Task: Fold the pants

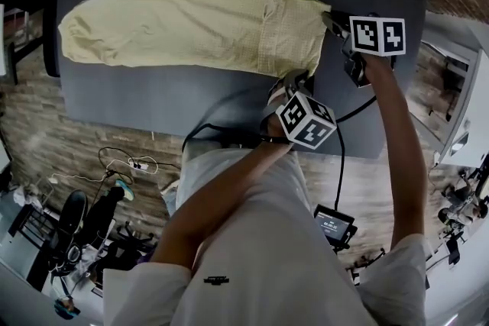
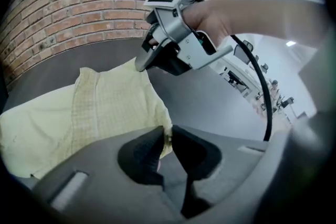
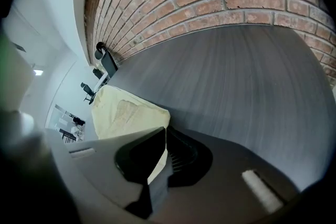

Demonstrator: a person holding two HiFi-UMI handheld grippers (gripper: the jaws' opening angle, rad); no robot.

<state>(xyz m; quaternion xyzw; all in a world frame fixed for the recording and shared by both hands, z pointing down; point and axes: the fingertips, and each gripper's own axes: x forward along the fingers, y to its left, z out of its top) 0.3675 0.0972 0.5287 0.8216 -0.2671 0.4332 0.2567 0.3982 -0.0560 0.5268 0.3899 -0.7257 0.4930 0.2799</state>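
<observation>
One dark grey table [image 1: 229,99] fills the upper part of the head view, and the pale yellow pants [image 1: 191,27] lie flat across it, from the upper left of the frame to right of the centre. The waist end (with a fine checked pattern) is on the right side, where both grippers meet the cloth. The right gripper [image 1: 332,20] is at the upper corner of the waist; in its own view the jaws are pressed together with a fold of yellow cloth between them. The left gripper [image 1: 290,82] is at the lower corner. Its jaws pinch the edge of the cloth, though only a thin strip, it seems, is caught.
</observation>
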